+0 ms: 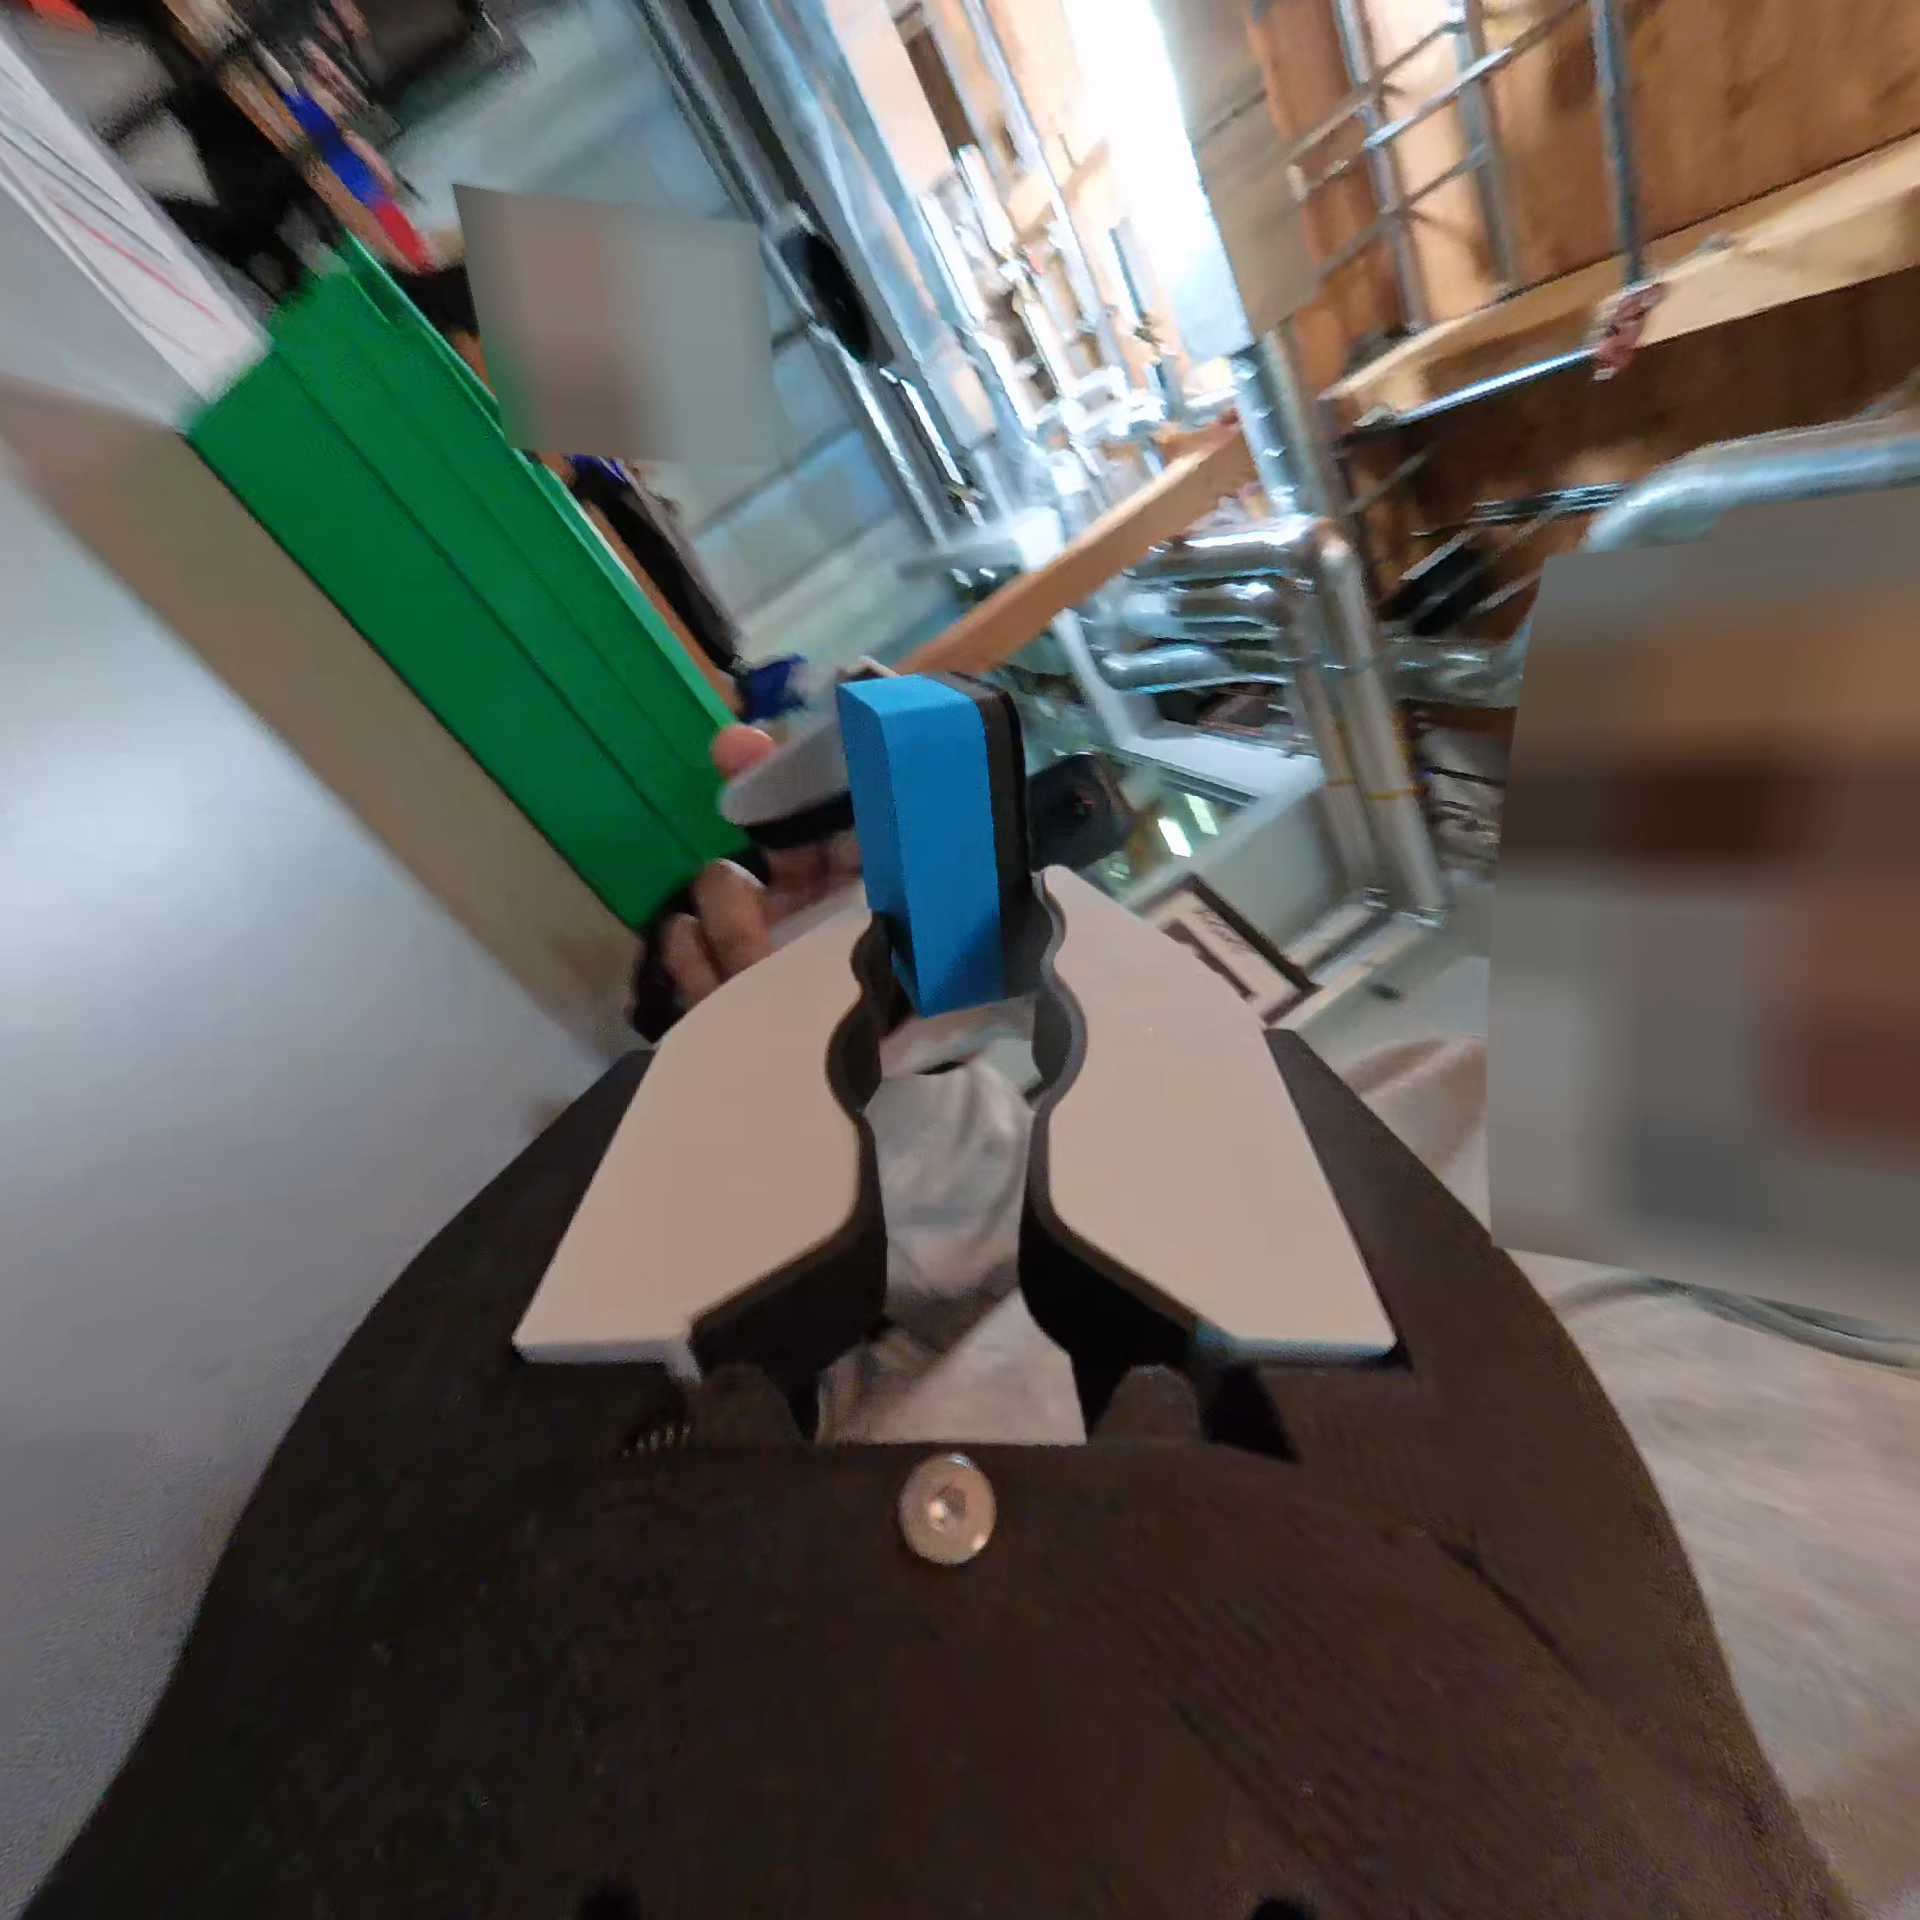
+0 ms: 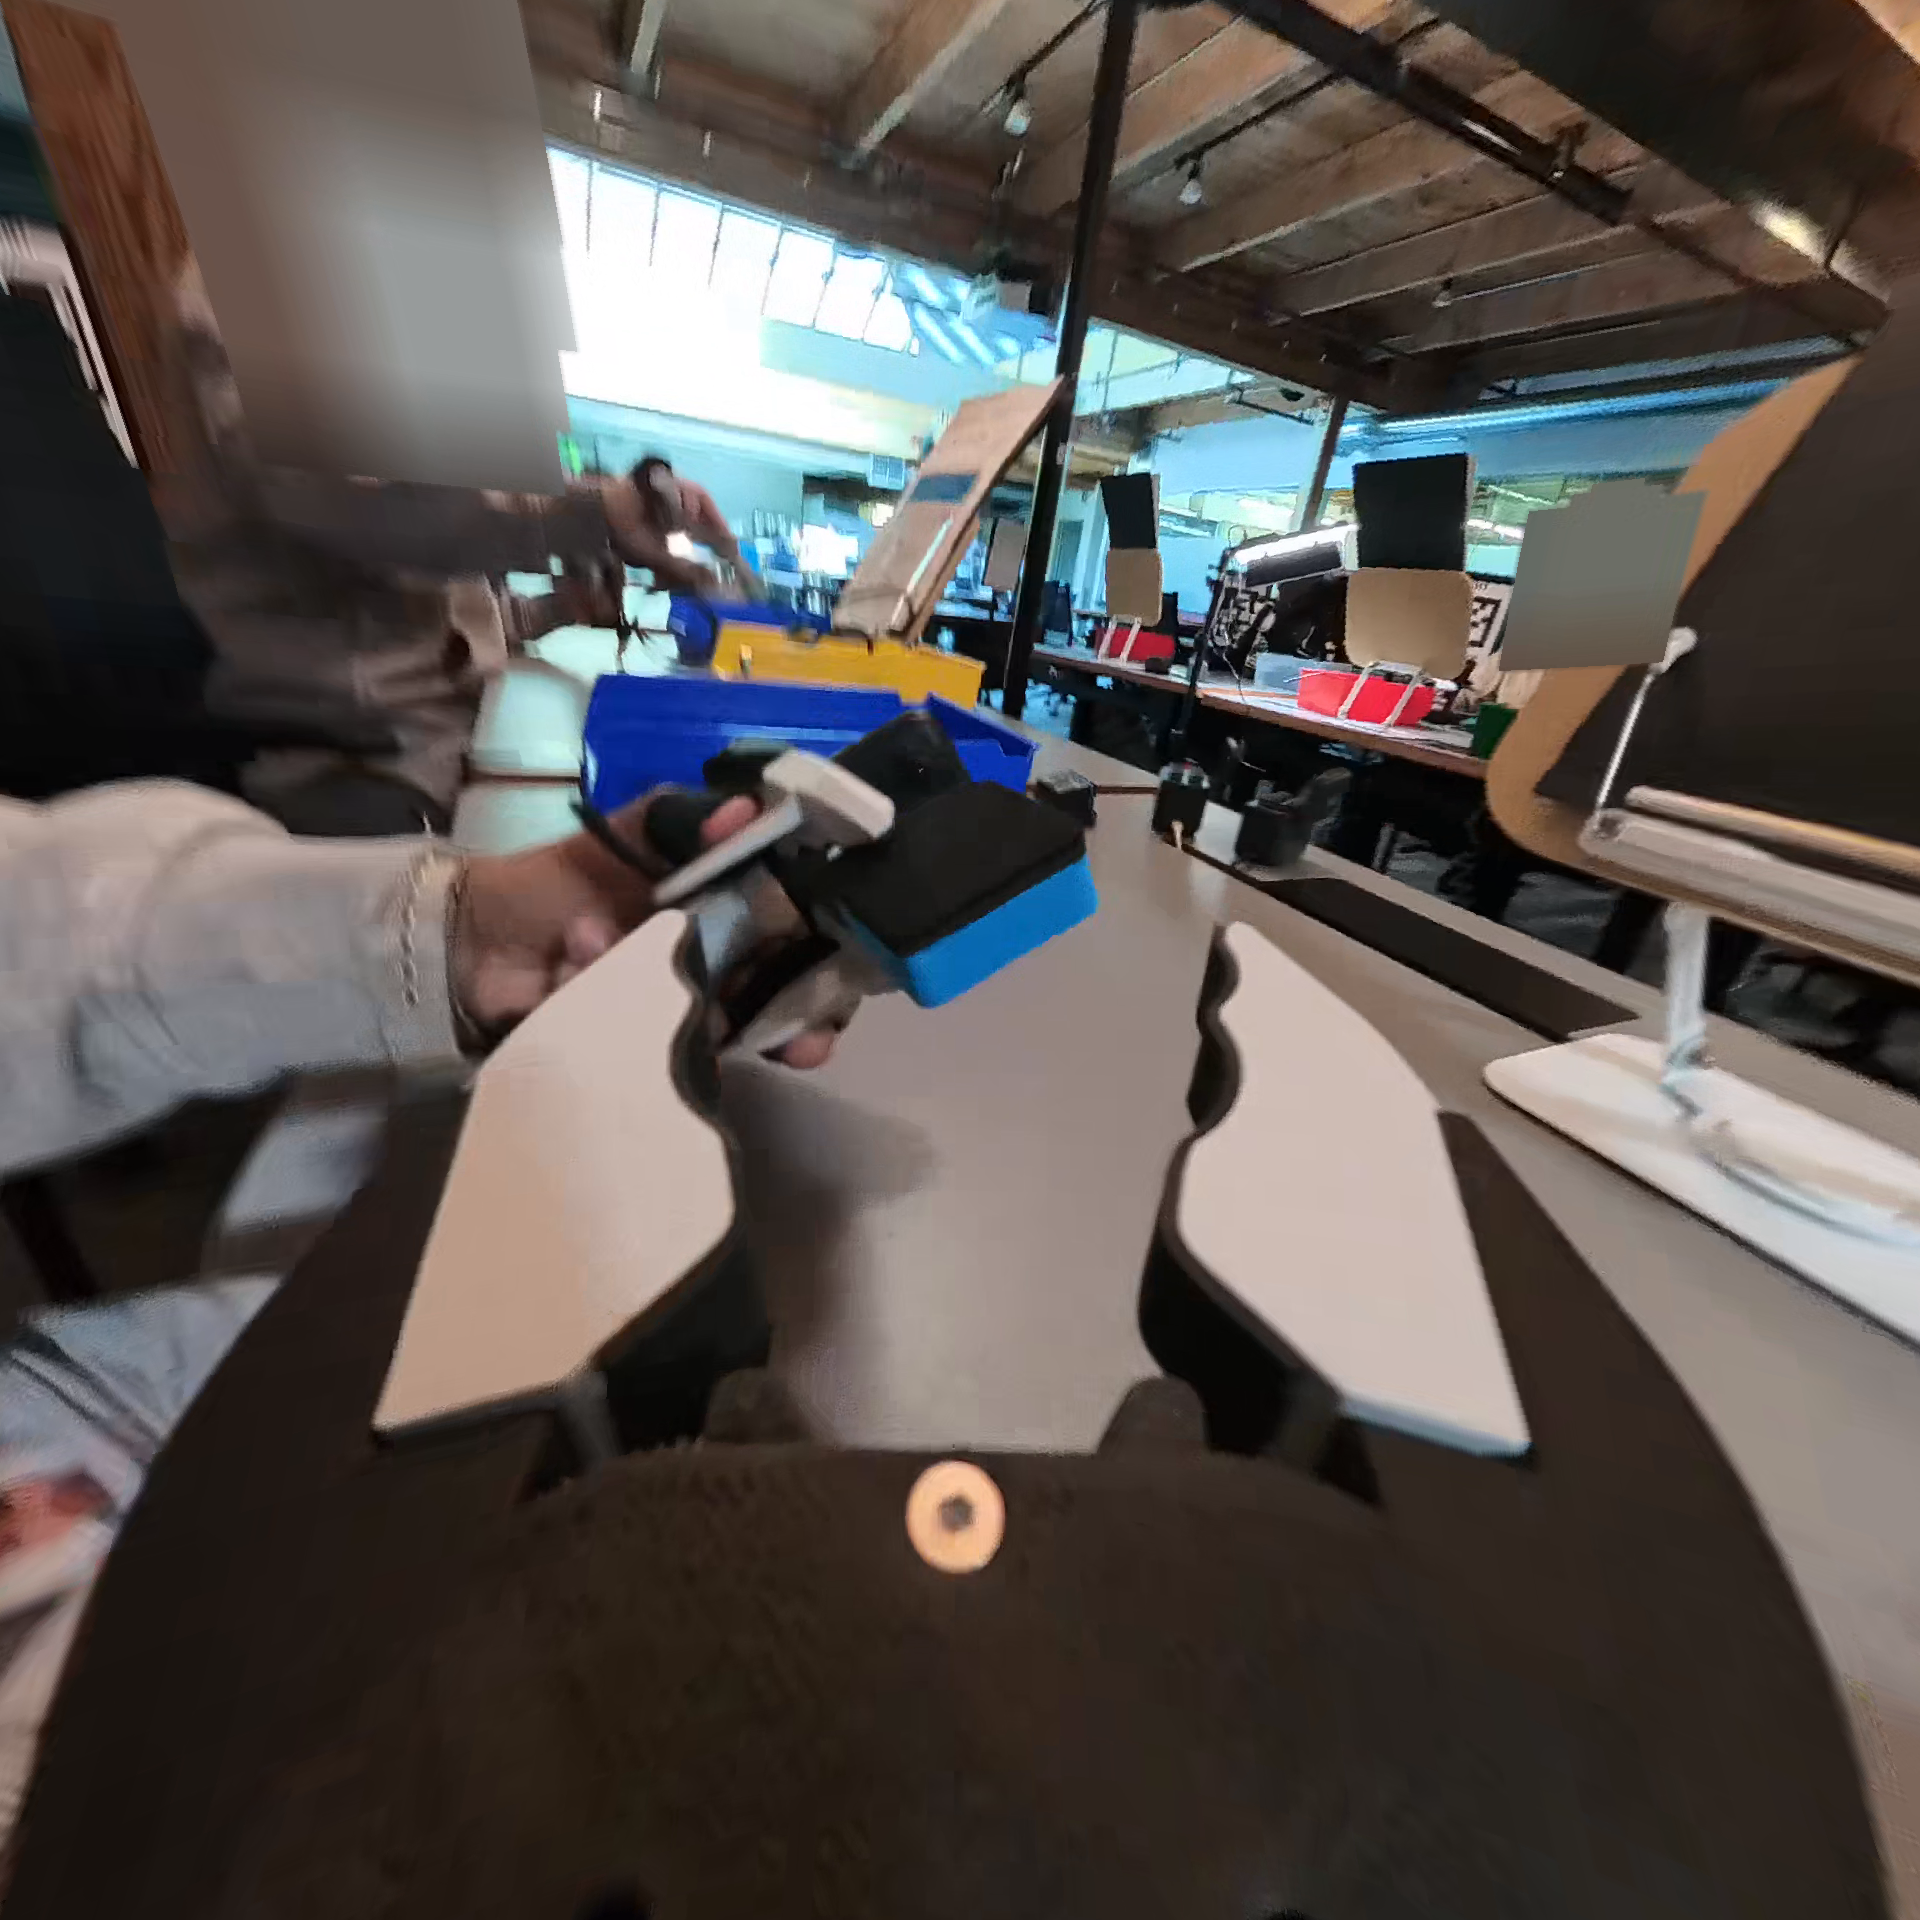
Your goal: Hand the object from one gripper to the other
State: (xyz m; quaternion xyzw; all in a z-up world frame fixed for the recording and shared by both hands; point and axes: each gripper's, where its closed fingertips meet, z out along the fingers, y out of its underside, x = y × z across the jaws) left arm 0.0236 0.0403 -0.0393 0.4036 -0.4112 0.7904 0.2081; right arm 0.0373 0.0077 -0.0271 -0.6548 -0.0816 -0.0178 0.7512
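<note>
1. Block [image 1: 920, 842] of blue foam with a black backing is sitting pinched at its lower end between the 2 fingers of our left gripper [image 1: 956, 987], which are closing snugly on it.
2. We are holding our right gripper [image 2: 956, 997] with its fingers spread wide and nothing between them.
3. From the right wrist view, the block [image 2: 987, 914] is hanging above the grey table [image 2: 1039, 1195], in front of the blue bin [image 2: 727, 727].
4. Beyond the block, a hand [image 1: 717, 925] is gripping the other tool.
</note>
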